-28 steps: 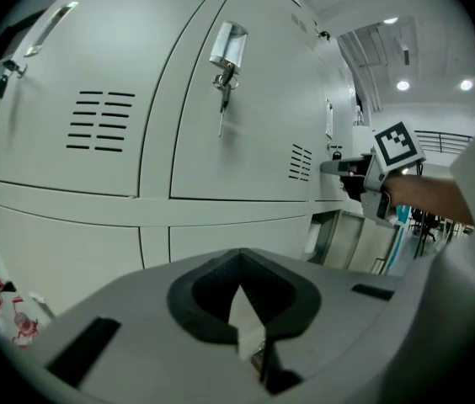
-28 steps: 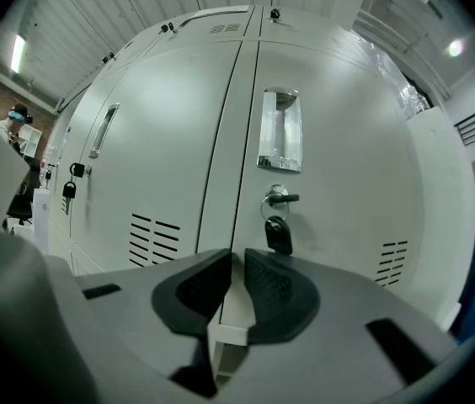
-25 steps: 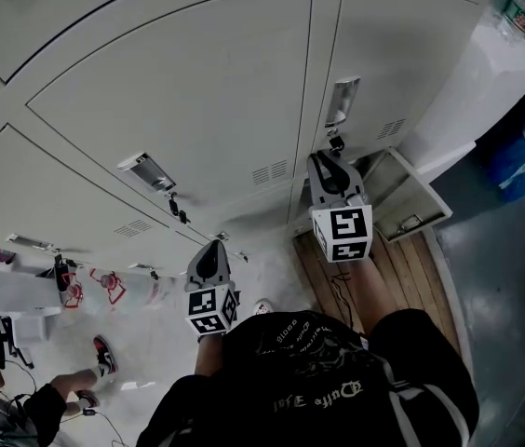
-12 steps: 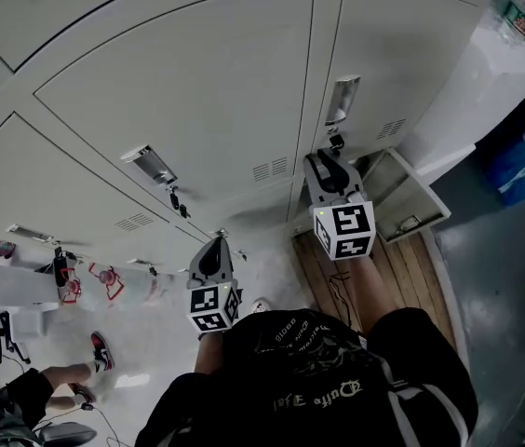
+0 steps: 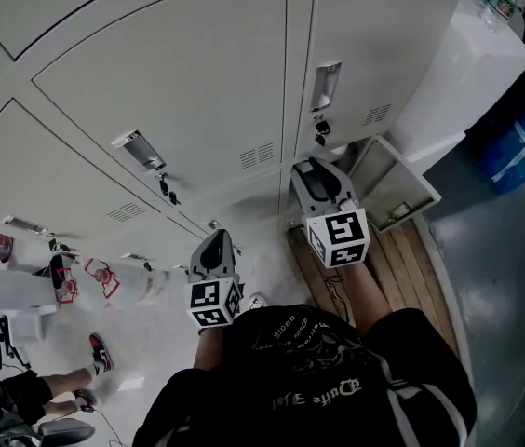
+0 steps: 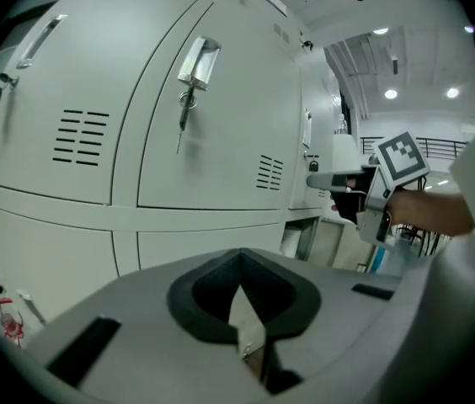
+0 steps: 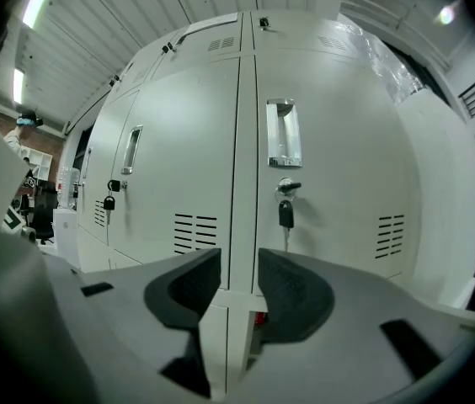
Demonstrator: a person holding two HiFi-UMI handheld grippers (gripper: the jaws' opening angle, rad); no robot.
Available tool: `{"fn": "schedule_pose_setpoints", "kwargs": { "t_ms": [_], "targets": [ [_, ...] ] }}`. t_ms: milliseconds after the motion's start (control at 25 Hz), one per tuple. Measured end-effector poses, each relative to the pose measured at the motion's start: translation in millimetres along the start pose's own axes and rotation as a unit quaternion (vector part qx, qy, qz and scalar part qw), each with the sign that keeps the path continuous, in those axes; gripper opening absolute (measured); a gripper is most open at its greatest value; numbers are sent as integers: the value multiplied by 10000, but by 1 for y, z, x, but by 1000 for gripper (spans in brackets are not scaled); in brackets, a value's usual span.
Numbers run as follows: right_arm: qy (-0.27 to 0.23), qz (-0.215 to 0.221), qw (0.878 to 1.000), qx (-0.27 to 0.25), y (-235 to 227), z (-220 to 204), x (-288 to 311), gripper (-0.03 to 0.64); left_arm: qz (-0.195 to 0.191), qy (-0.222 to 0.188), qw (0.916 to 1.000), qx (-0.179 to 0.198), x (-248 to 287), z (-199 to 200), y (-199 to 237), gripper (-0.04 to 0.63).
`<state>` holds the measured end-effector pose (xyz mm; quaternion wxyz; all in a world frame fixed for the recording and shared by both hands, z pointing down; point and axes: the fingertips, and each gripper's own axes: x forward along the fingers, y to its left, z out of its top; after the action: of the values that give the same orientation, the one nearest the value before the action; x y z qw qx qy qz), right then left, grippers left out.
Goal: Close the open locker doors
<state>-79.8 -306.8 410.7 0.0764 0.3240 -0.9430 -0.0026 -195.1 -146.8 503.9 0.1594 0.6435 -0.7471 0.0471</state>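
While the right claw (image 5: 311, 170) hung before the shut keyed door (image 5: 374, 54) in the head view, its jaws had just been opening — likely letting go; the low door (image 5: 395, 189) at right stood open. Left gripper view: left claw (image 6: 242, 259) was pressed together, empty. Right gripper view: jaws apart, nearly level — nothing between.

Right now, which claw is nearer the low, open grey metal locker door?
Right. The right claw, jaws just opening, nothing between them, is beside the open grey metal locker door, on its left; the left claw is farther left.
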Motion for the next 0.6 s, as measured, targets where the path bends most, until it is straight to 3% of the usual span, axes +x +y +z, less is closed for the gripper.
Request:
{"fn": "schedule_pose_setpoints", "kwargs": {
  "t_ms": [320,600],
  "targets": [
    [28,14,10000,49,1,-9,-41,127,-285,-99,9995,-1,-9,3,-36,6],
    [152,-263,9992,245,-9,-28,-80,127,-412,-165,9990,-40,-16,4,-59,6]
  ]
}}
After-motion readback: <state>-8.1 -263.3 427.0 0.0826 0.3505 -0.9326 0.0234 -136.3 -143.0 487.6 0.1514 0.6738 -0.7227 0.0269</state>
